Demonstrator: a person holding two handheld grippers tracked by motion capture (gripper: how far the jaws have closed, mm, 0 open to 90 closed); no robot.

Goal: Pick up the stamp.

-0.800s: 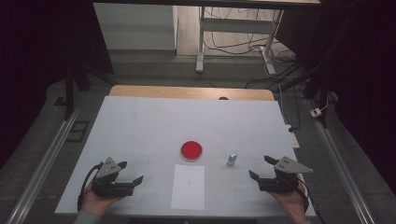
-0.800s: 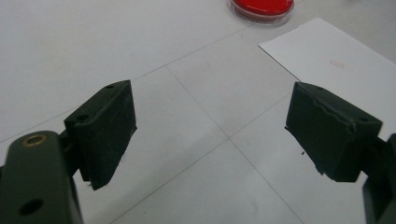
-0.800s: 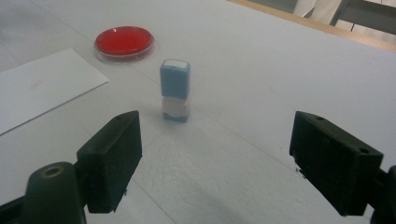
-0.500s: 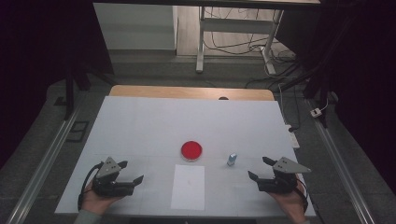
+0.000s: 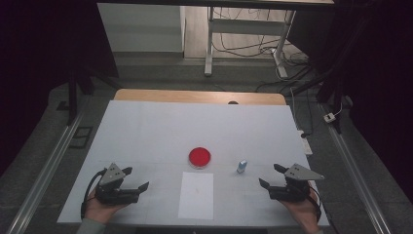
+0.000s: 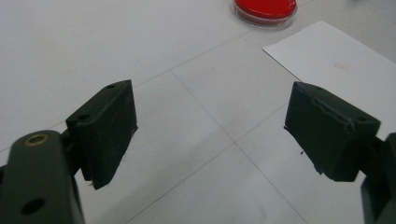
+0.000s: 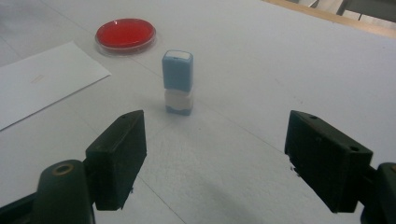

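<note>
Two tongs sit at the near edge of the white desk [image 5: 146, 126] in the high view, each held in a hand. The left tongs [image 5: 138, 179] are at the near left, jaws spread apart and pointing right, gripping nothing. The right tongs [image 5: 271, 176] are at the near right, jaws also spread and pointing left, likewise bare. Between them lies a sheet [image 5: 196, 195] of white paper, near the front edge. Just beyond the sheet's far end rests a red dish [image 5: 199, 157]. To the right of the dish, apart from it, a small blue stamp [image 5: 241, 166] stands upright. The stamp is left of and slightly farther than the right tongs, well apart from the left ones.

Seen from the left gripper view, the left tongs [image 6: 210, 130] hang wide open over bare desk [image 6: 93, 46], their black jaws separated by a broad gap. The sheet [image 6: 336, 56] lies ahead to the right, its corner reaching toward the right jaw, and the dish [image 6: 265, 9] is at the top edge, well beyond the jaws.

From the right gripper view, the right tongs [image 7: 215, 154] gape wide. The stamp [image 7: 178, 81] stands ahead of the gap, nearer the left jaw's line, touching neither jaw; its blue upper part sits on a white base. Farther off to the left are the dish [image 7: 125, 33] and the sheet [image 7: 42, 79].
</note>
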